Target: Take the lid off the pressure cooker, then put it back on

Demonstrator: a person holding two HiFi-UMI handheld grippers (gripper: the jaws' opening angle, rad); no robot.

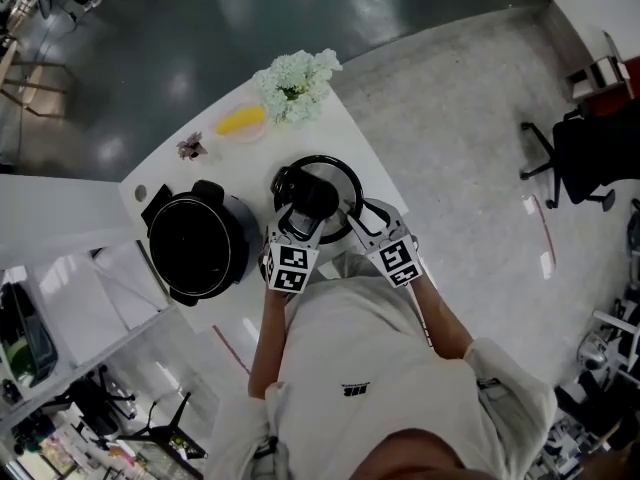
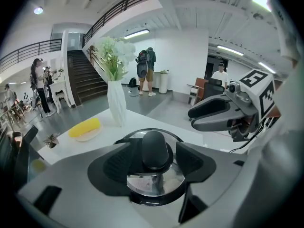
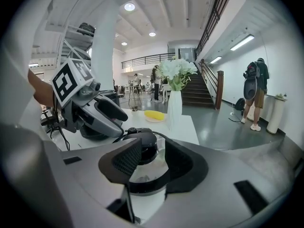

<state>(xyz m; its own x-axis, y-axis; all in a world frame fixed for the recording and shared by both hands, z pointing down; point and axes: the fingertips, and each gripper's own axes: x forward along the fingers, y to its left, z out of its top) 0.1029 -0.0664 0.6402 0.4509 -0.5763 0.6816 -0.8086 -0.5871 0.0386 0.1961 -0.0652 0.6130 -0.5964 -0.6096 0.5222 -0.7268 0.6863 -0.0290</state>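
The round glass lid [image 1: 340, 174] with its black knob [image 1: 314, 196] hangs over the white table [image 1: 350, 140], right of the open black pressure cooker [image 1: 198, 246]. My left gripper [image 1: 312, 210] is shut on the knob [image 2: 156, 148], with a pad pressed against each side of its base. The glass [image 2: 152, 182] shows below the knob. My right gripper [image 1: 362, 218] stands open at the lid's right rim. In the right gripper view its pads sit wide apart over the lid's near edge [image 3: 147, 175], and the knob [image 3: 145, 144] lies just beyond the left pad.
A white vase of pale flowers [image 1: 295, 86] stands at the table's far corner, with a yellow object on a small dish [image 1: 241, 121] and a small dark trinket [image 1: 191, 147] beside it. The table edge runs close behind the lid. An office chair [image 1: 590, 153] stands far right.
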